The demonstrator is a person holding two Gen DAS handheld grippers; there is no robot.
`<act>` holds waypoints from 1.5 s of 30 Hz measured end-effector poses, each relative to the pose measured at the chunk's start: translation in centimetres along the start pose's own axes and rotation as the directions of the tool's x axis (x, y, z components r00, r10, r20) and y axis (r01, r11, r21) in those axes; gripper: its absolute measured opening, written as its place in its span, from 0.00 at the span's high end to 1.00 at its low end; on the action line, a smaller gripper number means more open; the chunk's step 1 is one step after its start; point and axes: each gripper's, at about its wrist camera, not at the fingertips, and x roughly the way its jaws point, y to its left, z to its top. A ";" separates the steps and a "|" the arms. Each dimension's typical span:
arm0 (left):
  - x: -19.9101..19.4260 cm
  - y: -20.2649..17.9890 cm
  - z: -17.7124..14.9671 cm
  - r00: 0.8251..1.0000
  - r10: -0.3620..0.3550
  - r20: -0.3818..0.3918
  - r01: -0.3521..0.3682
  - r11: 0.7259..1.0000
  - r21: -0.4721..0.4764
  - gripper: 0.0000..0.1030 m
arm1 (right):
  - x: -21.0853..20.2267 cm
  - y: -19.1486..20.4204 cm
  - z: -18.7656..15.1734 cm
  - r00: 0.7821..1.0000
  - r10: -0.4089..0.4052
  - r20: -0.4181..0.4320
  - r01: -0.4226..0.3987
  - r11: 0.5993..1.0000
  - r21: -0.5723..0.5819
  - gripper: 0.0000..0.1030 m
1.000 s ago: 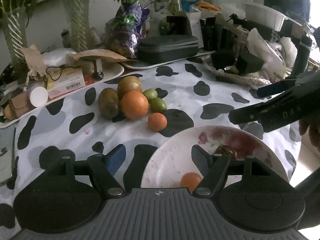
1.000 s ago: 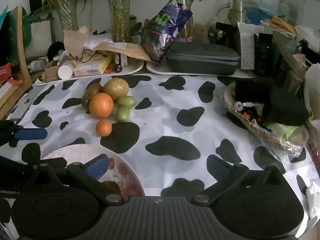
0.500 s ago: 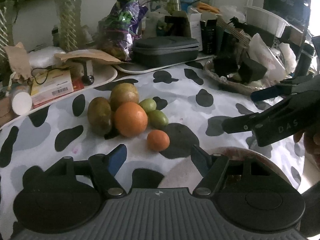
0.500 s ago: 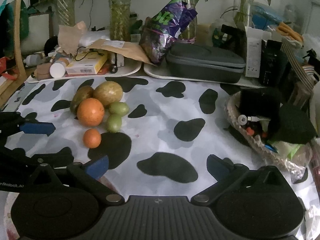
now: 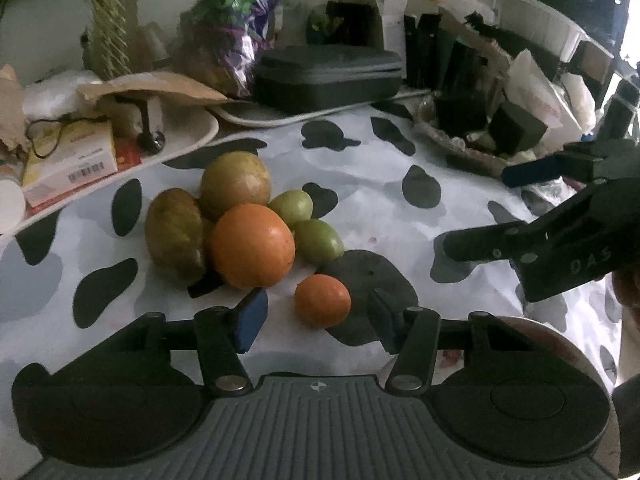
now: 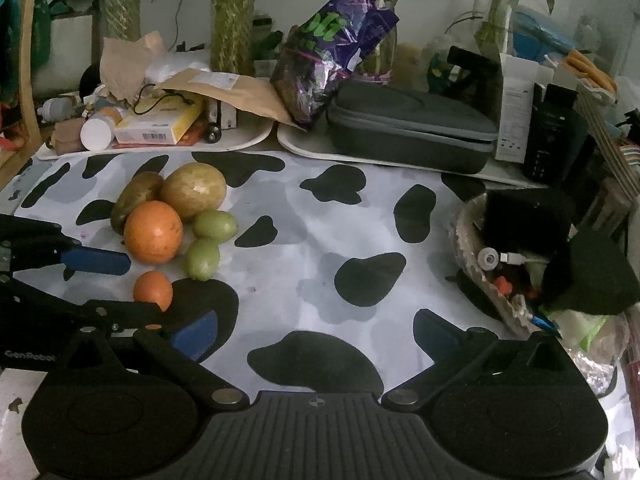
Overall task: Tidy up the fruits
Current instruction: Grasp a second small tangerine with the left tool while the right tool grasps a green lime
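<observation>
Currently you are holding the left gripper (image 5: 318, 316) low over the tabletop (image 5: 384, 216), with the small orange fruit (image 5: 322, 300) sitting between its fingers (image 5: 251, 320). The fingers have just been closing and are standing at a middling gap; neither pad is touching the fruit, which is resting on the cow-print cloth at the edge of a black patch.

Just behind it, the fruit pile is sitting in a tight cluster: a large orange (image 5: 253, 245) in front, two brownish-green mangoes (image 5: 175, 236) behind and to its left, and two small green fruits (image 5: 318, 240) on its right, touching one another.

You are holding the right gripper (image 6: 316, 332) off to the right of the pile, its fingers (image 6: 198, 332) standing wide apart over bare cloth with nothing between them. In the left wrist view it is entering from the right edge (image 5: 520, 208).

A pale plate (image 5: 560, 350) is showing only as a rim behind the left gripper's right finger mount. Trays of clutter and a dark zip case (image 6: 412, 132) are lining the back of the tabletop.
</observation>
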 end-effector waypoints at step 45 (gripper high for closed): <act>-3.4 4.7 -0.9 0.999 0.037 0.026 -0.036 0.999 -0.035 0.70 | 5.4 5.5 2.7 0.984 0.162 -0.068 -0.167 0.983 -0.073 0.38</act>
